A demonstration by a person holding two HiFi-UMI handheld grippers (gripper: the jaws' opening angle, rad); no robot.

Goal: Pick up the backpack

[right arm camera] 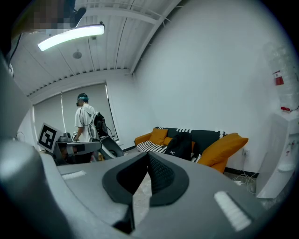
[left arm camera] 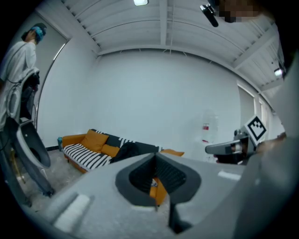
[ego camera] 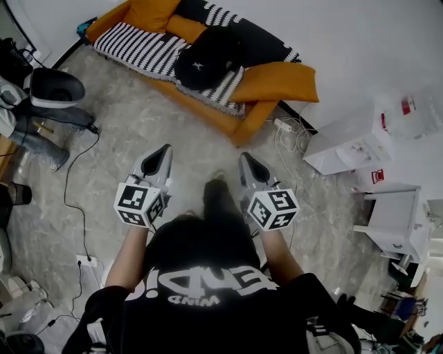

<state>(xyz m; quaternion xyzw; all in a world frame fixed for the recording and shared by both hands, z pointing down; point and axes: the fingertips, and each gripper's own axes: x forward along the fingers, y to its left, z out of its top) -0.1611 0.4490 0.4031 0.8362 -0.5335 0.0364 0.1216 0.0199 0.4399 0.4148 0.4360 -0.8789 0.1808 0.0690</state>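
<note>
While the black backpack sits slumped on the seat of the sofa, leaning against the dark backrest, neither of my tools is anywhere close to it. It lies on the black-and-white striped cover that drapes the seat, roughly at the middle of the sofa. One orange cushion lies just beside it towards the sofa's near end, and more orange cushions are piled towards the far end. The sofa stands against the white wall.

A stretch of grey marbled floor separates the sofa from me. I hold my left tool and my right tool side by side in front of my body, both pointing towards the sofa and well apart from it. The left tool's jaws are pressed together at the tips with nothing between them. The right tool's jaws also meet at the tips and carry nothing.

Past the sofa's near end a white power strip lies on the floor with cables, next to a white cabinet. On the other side stands a grey chair. In the right gripper view a person in a white top stands farther back.
</note>
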